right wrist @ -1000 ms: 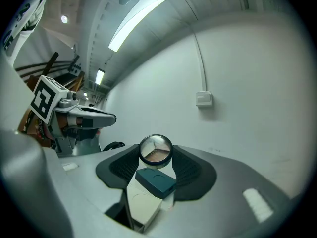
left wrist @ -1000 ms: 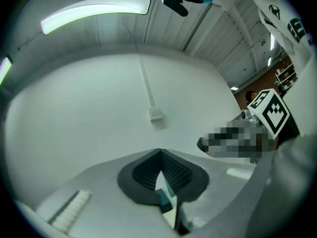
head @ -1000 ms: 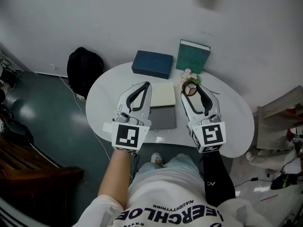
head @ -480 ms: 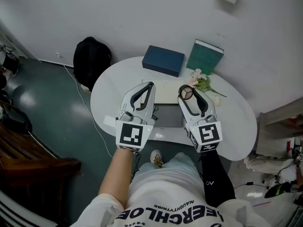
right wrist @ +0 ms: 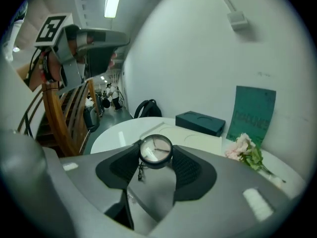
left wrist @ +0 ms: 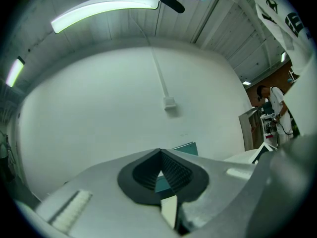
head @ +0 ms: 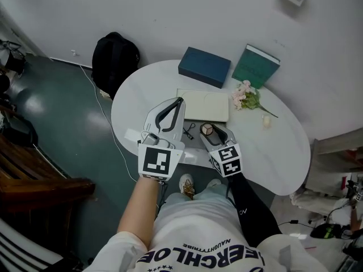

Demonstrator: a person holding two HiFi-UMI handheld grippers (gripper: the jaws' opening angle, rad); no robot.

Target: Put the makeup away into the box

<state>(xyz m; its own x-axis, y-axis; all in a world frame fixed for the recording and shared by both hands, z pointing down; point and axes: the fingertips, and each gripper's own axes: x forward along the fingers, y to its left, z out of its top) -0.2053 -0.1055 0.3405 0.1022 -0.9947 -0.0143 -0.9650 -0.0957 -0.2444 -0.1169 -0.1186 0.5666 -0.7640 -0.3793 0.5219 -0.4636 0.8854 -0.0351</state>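
Now the right gripper [head: 210, 132] has dropped from up beside the pink flower sprig [head: 246, 95] to low over the 6 o'clock edge of the white oval counter [head: 283, 146]. It is tipped downward, with its jaws clamped on the round clear-lidded makeup compact [right wrist: 156, 150]. I judge the carry is turning into a set-down, but the compact is in no box yet. The left gripper [head: 180, 102] hangs at 7 o'clock, jaws together on nothing. A cream flat box [head: 203, 105] with round recesses lies mid-counter, apparently empty. A dark blue rectangular box [head: 205, 67] sits at 12 o'clock, with nothing visible in it. A teal rectangular case [head: 258, 66] leans on the wall at 1 o'clock.
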